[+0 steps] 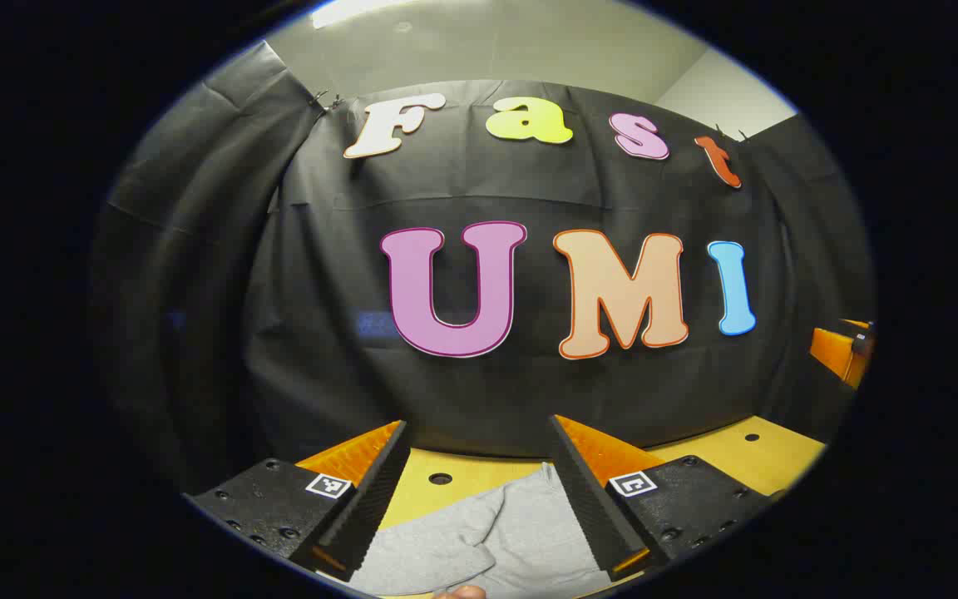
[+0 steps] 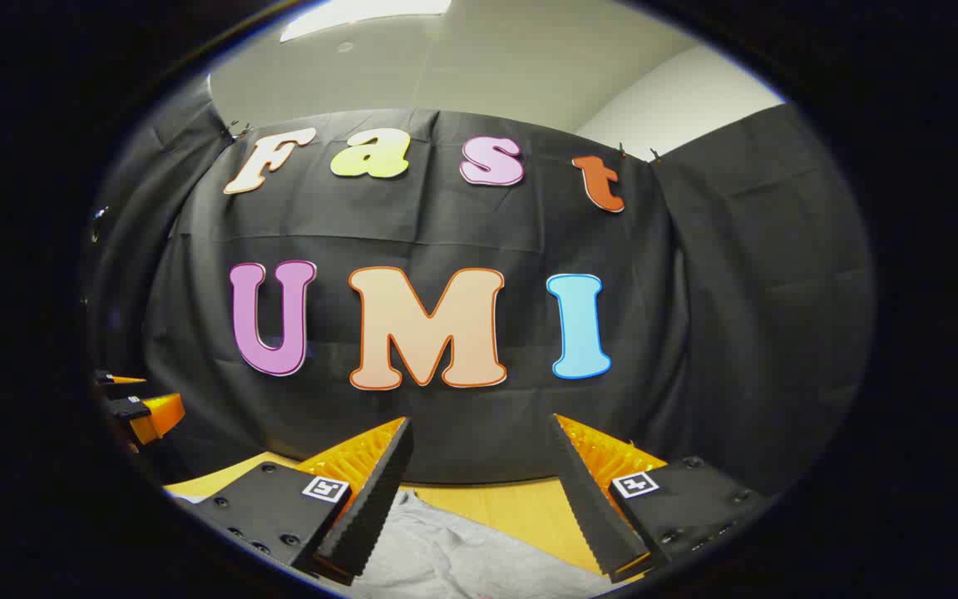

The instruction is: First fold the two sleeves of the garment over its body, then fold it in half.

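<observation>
A light grey garment (image 1: 487,545) lies on the wooden table (image 1: 745,453), low in the left gripper view, with a sleeve-like fold on its left part. My left gripper (image 1: 479,433) hangs above it, open, with nothing between its fingers. In the right gripper view the same grey garment (image 2: 454,557) spreads under my right gripper (image 2: 483,428), which is also open and holds nothing. Both grippers point toward the booth's black back wall, well above the cloth. At the left edge of the right gripper view, the left gripper (image 2: 142,412) shows farther off.
The wooden table (image 2: 512,507) has small round holes (image 1: 440,479) near its far edge and ends against the black cloth wall. The right gripper (image 1: 845,349) shows at the right edge of the left gripper view. A fingertip (image 1: 462,592) shows at the bottom of that view.
</observation>
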A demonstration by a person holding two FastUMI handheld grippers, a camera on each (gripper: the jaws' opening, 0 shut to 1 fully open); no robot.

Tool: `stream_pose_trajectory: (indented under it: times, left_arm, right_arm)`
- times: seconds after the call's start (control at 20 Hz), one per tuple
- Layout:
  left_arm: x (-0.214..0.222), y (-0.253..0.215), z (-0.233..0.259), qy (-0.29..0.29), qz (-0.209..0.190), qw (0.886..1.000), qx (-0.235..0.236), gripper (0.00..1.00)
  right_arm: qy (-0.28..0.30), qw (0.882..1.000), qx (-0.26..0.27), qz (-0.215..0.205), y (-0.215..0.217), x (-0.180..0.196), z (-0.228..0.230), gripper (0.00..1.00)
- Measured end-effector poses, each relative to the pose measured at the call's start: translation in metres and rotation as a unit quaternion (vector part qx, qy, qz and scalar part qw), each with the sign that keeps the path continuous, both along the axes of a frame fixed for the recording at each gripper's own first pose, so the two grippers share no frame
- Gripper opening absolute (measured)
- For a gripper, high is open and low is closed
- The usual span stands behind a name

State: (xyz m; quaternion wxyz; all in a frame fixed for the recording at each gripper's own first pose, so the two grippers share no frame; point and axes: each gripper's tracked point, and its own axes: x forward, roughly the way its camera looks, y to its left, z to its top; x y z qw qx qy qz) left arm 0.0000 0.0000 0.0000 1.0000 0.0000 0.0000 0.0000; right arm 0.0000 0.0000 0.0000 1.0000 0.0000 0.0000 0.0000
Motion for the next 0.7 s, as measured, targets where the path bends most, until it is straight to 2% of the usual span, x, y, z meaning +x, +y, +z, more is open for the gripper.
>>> stream_pose_trajectory:
  times: [0.35, 0.7]
  left_arm:
    - [-0.004, 0.010, 0.006, -0.012, 0.005, 1.000, 0.009, 0.96]
    - [-0.006, 0.015, 0.006, -0.013, 0.007, 1.000, 0.015, 0.97]
  right_arm:
    - [-0.007, 0.999, -0.027, 0.030, 0.024, -0.013, 0.002, 0.99]
    - [0.003, 0.999, -0.032, 0.038, 0.031, -0.019, -0.008, 0.99]
